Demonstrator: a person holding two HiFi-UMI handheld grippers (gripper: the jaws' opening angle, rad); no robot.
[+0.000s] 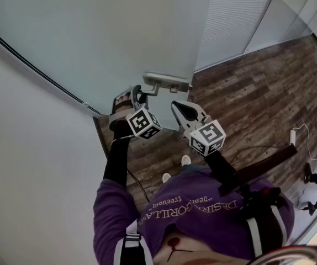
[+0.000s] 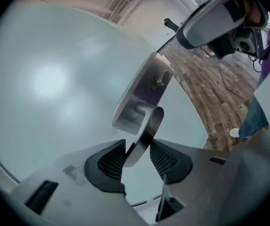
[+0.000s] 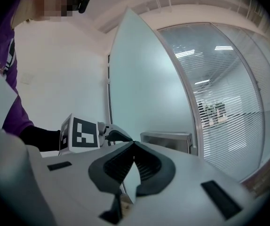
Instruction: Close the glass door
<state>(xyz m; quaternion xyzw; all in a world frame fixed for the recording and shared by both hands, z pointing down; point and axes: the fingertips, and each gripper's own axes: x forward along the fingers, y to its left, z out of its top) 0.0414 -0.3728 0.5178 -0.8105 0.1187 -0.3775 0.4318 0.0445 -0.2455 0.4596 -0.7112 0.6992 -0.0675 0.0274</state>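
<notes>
Now: left fingers (image 2: 107, 166) clamp handle (image 2: 146, 131) | right fingers (image 3: 118, 166) pressed together

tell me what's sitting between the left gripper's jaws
The metal door handle: the left gripper is shut on its lever, plain in the left gripper view.

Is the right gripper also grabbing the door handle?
No, the right gripper is shut on nothing; only the left gripper clamps the door handle.
</notes>
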